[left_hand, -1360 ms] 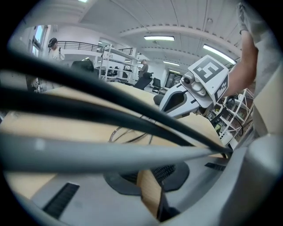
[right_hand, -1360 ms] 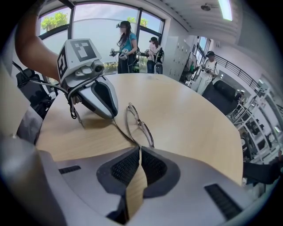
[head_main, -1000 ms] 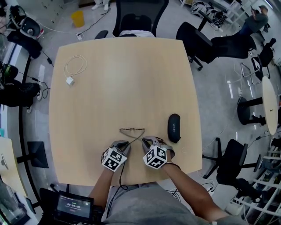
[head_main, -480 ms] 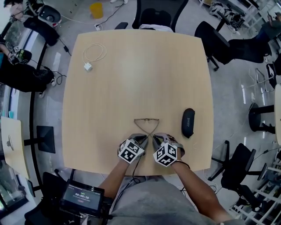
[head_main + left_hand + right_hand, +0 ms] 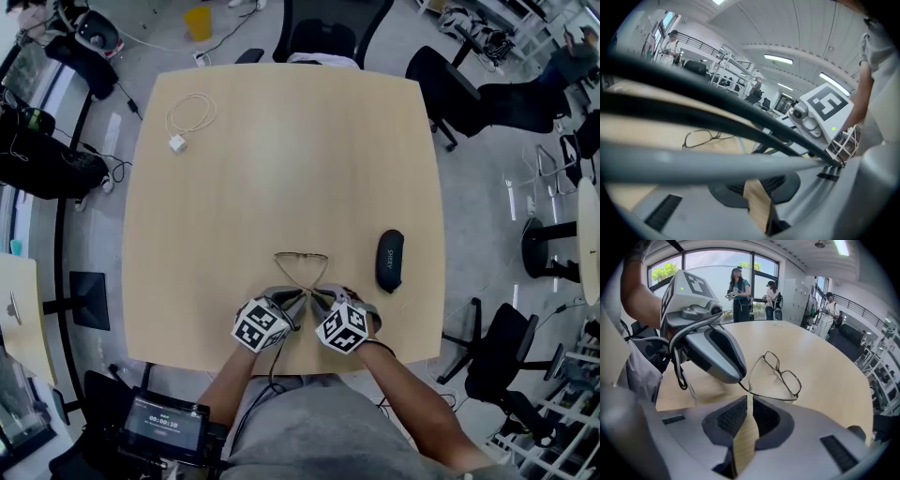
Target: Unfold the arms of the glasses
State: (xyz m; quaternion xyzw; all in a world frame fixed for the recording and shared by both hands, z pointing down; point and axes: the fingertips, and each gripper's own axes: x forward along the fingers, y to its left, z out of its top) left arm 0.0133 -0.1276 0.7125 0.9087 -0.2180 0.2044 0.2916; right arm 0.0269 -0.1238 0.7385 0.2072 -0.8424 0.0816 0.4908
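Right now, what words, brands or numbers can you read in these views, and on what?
Black glasses case: one pale word along its lid, too small to read.
Small screen at the bottom of the head view: a row of timer-like digits, too blurred to quote.
No other lettering can be read.

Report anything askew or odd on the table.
The glasses look odd: their thin arms cross each other in an X behind the lenses instead of lying parallel or fully unfolded. Nothing looks spilled or broken.
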